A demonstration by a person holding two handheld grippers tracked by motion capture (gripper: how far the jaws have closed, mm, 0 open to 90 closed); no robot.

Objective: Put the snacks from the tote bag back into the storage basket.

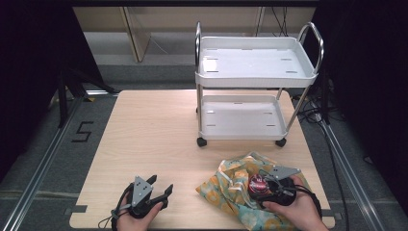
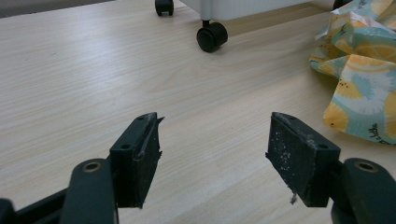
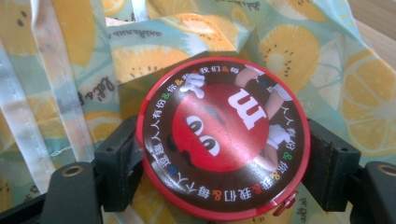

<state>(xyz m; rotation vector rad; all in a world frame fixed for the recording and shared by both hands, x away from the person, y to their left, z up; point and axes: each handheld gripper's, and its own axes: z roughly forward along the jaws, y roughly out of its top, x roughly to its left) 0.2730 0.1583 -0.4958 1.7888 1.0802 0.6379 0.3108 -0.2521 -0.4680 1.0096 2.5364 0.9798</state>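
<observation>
At the near left of the table [image 1: 144, 125], the left gripper [image 1: 162, 190] is held low over the bare wood. Its jaws stand wide apart with nothing between them, and in the left gripper view they point toward a black caster [image 2: 211, 36] of the cart. At the far side, a little right of the middle, stands the white two-shelf cart [image 1: 255, 72] on the table. At the near right lies a crumpled cloth bag with a citrus print [image 1: 231, 185]. Over this bag the right gripper [image 1: 260, 185] clamps a round red M&M's tin [image 3: 224, 137] by its two opposite sides, with the printed lid facing up.
</observation>
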